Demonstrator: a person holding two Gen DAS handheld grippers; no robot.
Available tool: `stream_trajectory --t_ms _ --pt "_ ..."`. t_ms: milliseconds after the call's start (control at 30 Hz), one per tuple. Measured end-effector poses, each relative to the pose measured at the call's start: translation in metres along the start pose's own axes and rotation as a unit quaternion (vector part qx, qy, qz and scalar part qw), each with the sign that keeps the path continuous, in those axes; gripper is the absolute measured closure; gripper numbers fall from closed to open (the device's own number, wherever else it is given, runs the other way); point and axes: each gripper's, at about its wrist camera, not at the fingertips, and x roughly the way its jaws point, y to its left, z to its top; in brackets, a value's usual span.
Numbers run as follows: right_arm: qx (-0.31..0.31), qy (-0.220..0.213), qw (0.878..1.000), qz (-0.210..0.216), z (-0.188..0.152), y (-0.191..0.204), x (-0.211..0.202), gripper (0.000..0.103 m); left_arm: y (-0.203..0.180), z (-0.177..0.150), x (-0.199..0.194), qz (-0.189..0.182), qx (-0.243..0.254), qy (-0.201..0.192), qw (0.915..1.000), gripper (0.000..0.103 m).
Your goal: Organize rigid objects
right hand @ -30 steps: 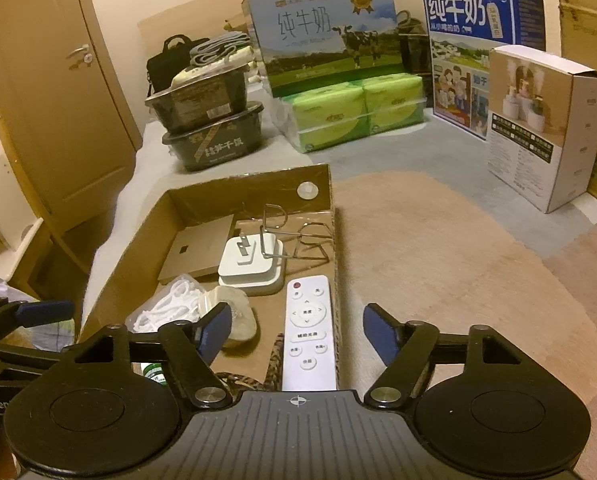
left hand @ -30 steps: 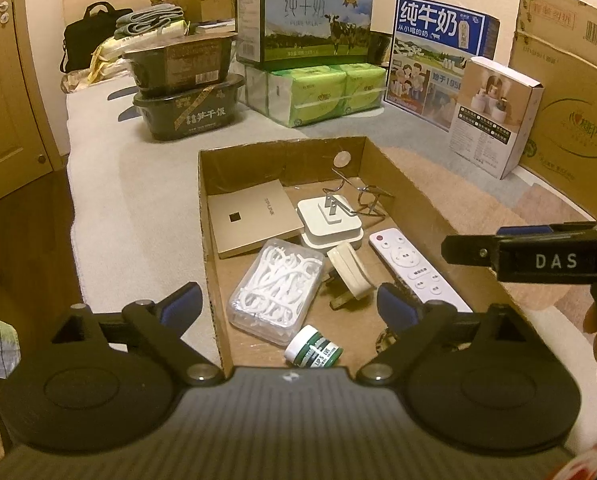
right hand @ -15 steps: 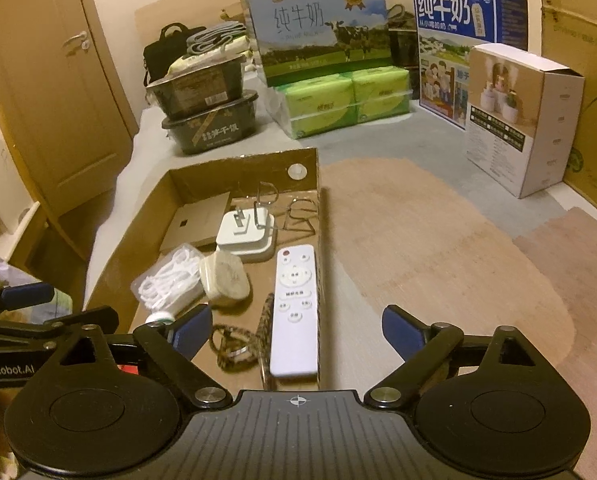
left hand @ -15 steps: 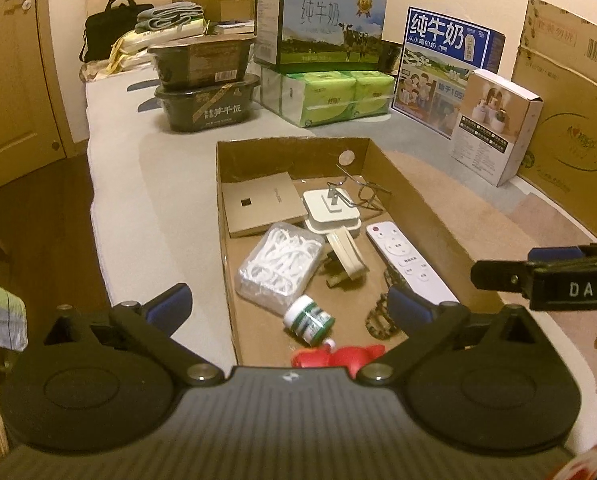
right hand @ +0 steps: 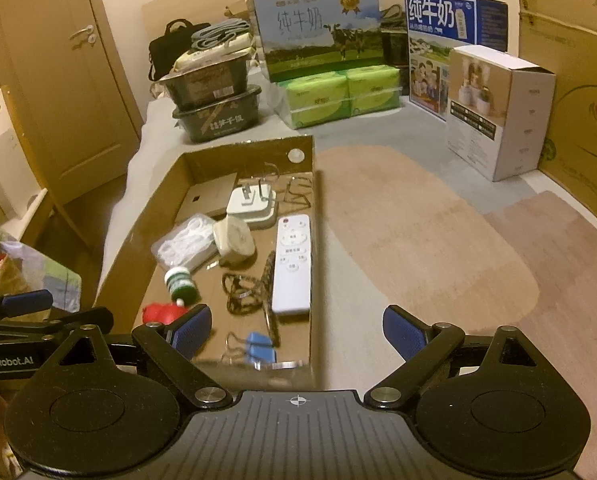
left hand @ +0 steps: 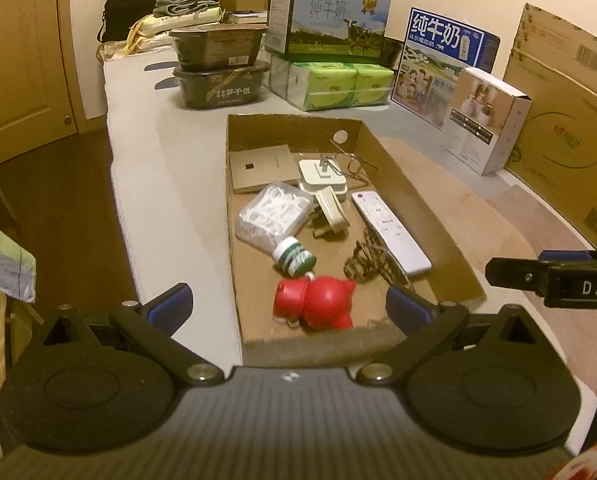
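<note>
I see open beige rug [right hand: 418,240] right of the shallow brown cardboard tray [right hand: 313,240], giving free passage. Inside it, the red plastic pig figure [left hand: 318,300] and white remote control [right hand: 292,264] crowd the near end.

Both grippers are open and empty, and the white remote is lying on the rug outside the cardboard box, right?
Not quite. The white remote lies inside the cardboard box, along its right wall, as the right wrist view shows. The left gripper and right gripper are indeed open and empty.
</note>
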Motion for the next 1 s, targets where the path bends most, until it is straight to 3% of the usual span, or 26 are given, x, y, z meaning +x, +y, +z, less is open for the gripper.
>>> stream_trajectory --t_ms 633,1000 --pt "0.014 0.007 1.000 -0.004 -0.053 -0.010 -0.071 0.011 -0.040 -0.037 -0.059 -0.012 -0.007 0.005 0.9999 0.001" --pt "0.031 0.011 0.999 -0.013 -0.086 -0.022 -0.111 0.011 -0.063 -0.064 -0.076 -0.011 0.018 0.020 0.9996 0.001"
